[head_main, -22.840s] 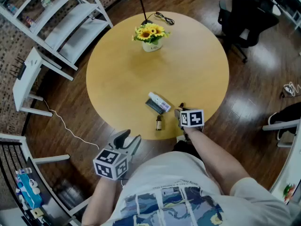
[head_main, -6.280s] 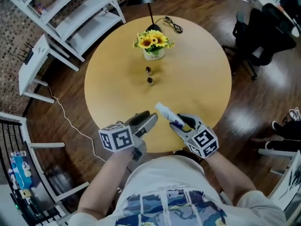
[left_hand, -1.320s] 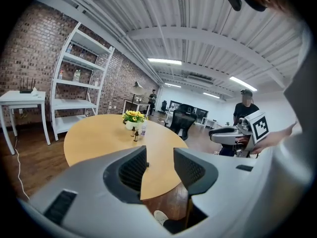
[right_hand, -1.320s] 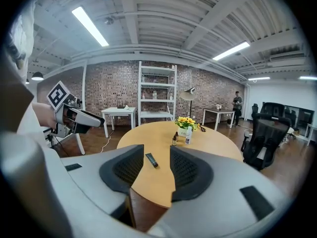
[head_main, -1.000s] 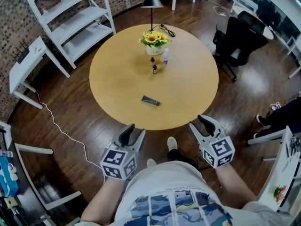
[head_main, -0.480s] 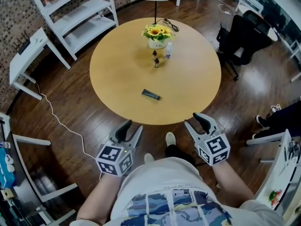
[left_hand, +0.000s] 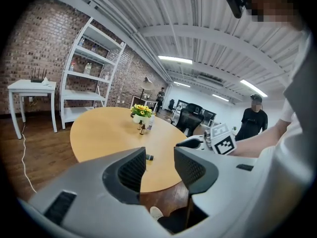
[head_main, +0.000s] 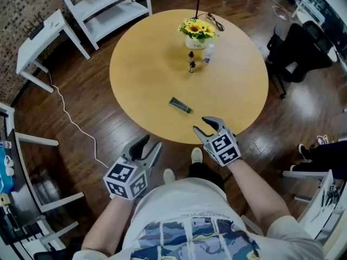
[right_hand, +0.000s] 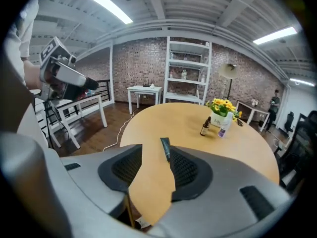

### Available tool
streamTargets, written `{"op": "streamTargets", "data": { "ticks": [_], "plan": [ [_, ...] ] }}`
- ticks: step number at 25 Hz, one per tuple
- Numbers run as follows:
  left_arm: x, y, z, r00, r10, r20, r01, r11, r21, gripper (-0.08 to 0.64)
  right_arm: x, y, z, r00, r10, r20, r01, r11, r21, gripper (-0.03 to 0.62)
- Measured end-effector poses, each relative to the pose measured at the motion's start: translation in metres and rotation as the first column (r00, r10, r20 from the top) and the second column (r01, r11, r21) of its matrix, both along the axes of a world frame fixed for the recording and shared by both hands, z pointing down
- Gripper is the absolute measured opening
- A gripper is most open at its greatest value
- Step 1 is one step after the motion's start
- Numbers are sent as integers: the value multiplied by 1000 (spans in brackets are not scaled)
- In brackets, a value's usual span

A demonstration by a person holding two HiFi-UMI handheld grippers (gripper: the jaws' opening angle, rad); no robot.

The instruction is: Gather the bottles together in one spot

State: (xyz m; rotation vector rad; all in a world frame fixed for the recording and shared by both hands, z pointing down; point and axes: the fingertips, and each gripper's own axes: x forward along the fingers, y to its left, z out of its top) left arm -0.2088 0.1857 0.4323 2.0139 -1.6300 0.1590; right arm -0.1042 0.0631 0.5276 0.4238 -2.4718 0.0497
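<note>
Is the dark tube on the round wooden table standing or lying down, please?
Lying down: the dark tube rests lengthwise, flat on the round wooden table.

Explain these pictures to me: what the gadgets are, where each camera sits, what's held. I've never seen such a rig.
A person holds a two-jaw gripper in each hand. One camera on the head looks down; one rides on each gripper. The left gripper and right gripper hold nothing; their jaws have just been opening. On the round table stand a flower pot, small dark bottles and a white bottle; a dark tube lies apart, nearer the person.
</note>
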Motion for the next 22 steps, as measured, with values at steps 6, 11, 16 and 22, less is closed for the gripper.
{"op": "streamTargets", "data": {
  "ticks": [6, 11, 16, 22],
  "plan": [
    [-13, -9, 1, 993, -116, 24, 117, 992, -49, 155, -55, -55, 72, 979, -161, -124, 156, 986, -53, 195],
    [-29, -11, 4, 972, -231, 42, 233, 968, -90, 155, -83, -78, 130, 943, -245, -224, 228, 968, -101, 216],
    [-33, -23, 11, 959, -278, 53, 283, 950, -135, 155, -89, -87, 146, 935, -291, -204, 258, 950, -173, 195],
    [-27, -56, 17, 967, -244, 66, 252, 955, -156, 155, -80, -94, 131, 952, -288, -106, 253, 933, -257, 130]
  ]
}}
